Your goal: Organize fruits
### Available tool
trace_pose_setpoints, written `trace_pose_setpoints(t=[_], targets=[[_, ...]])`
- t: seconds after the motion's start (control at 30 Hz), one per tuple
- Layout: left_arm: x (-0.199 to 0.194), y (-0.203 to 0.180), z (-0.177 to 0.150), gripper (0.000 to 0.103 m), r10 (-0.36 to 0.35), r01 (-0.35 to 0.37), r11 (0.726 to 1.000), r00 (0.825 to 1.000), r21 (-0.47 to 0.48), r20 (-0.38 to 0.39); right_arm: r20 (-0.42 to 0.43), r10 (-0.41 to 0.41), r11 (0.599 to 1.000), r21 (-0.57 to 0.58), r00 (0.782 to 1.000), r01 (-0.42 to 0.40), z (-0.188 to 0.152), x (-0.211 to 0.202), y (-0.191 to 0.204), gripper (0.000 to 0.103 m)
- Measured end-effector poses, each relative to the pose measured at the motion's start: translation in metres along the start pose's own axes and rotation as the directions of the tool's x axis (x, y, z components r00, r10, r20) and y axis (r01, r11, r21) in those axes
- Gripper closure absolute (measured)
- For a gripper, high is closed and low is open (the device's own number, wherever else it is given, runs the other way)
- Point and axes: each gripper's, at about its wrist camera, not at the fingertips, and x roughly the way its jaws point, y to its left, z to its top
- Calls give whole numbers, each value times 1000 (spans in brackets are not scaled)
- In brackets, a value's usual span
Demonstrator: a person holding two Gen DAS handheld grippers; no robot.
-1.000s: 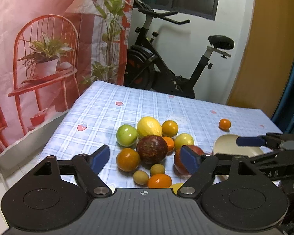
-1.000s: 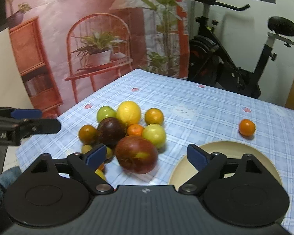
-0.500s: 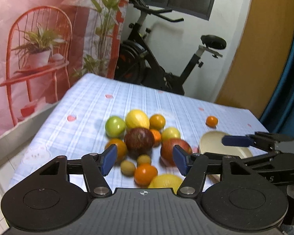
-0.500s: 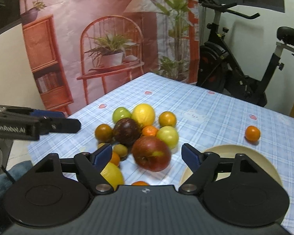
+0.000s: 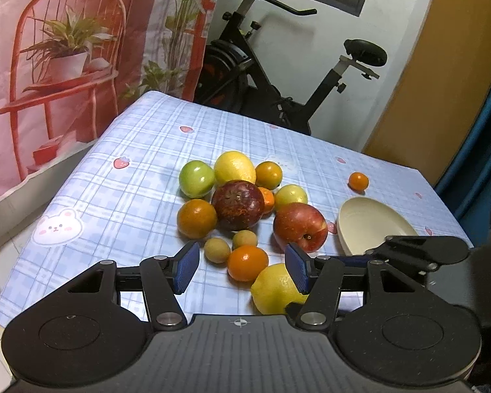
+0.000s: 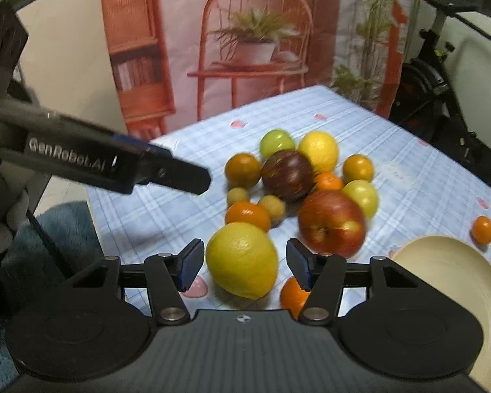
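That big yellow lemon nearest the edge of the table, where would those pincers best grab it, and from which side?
Across its fat middle, coming down from the near edge. The lemon lies on the tablecloth with its long axis running away from the right gripper, whose jaws have just been closing and already straddle it without pressing. An orange crowds its right side, so that finger needs care.

Fruit crowds the near middle of the table: the red apple sits just beside the cream plate, leaving a narrow gap. A lemon fills most of the space between the right tongs. Left of the pile, checked cloth lies open.
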Motion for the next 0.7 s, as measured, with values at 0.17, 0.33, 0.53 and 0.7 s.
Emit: trace_pose_setpoints(t=[0.17, 0.33, 0.53, 0.7], targets=[[8, -10, -5, 43, -20, 22, 998, 999, 65, -33, -25, 25, 999, 27, 999, -24, -3, 9, -3, 46], [21, -15, -6, 49, -53, 58, 996, 996, 72, -67, -17, 39, 998, 45, 999, -38, -5, 7, -5, 50], [34, -25, -10, 49, -73, 82, 994, 991, 78, -110, 0, 56, 997, 45, 998, -56, -7, 4, -2, 51], [37, -26, -15, 49, -63, 75, 994, 989, 84, -134, 14, 80, 996, 43, 997, -81, -7, 1, 1, 52]])
